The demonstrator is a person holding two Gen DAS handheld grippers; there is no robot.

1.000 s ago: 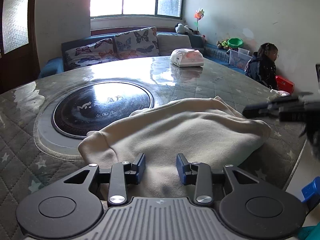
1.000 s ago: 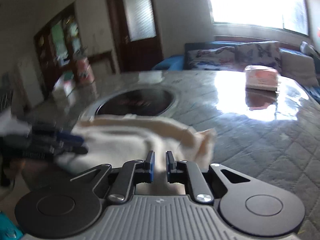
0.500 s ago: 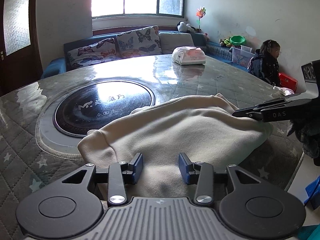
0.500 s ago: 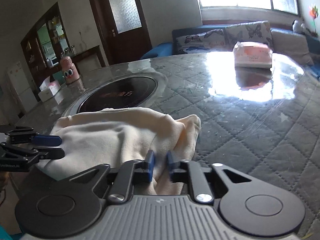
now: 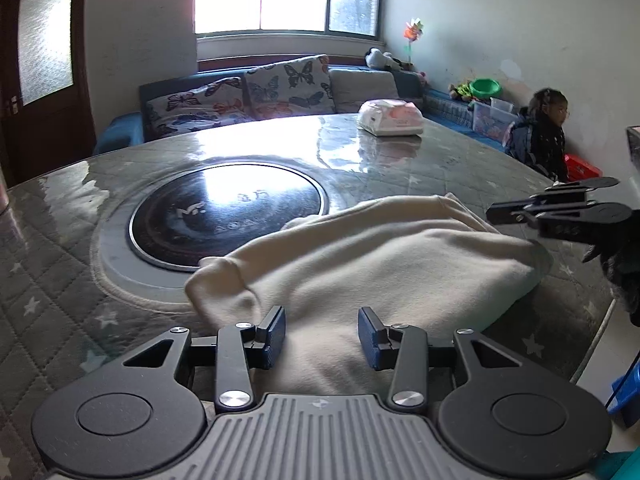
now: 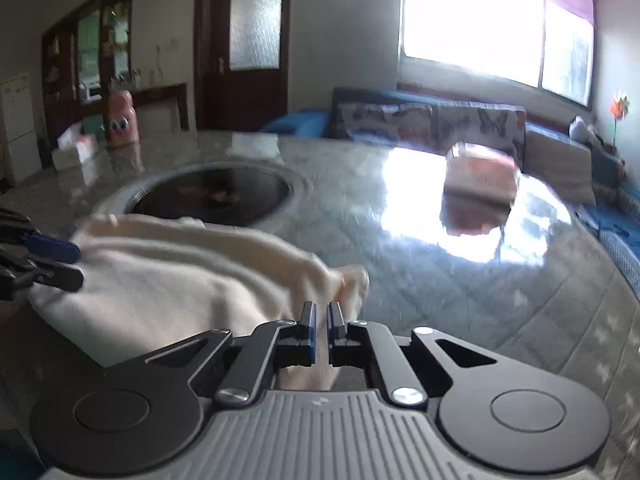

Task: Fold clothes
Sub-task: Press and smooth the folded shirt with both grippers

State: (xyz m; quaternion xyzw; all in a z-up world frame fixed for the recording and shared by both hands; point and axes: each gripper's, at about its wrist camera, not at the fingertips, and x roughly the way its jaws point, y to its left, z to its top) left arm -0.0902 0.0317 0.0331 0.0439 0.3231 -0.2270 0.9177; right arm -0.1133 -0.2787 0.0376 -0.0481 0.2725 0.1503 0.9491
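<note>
Bare table beyond cloth; tissue pack well apart, far side.

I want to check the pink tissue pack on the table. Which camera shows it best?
The left wrist view: the tissue pack is sharp there, lying on the far side of the table, beyond the cream garment. In the right wrist view it is motion-blurred and washed by window glare, so only a pinkish block shows.

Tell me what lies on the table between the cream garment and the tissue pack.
Nothing: in the left wrist view, only bare glossy table separates the cream garment from the tissue pack.
</note>
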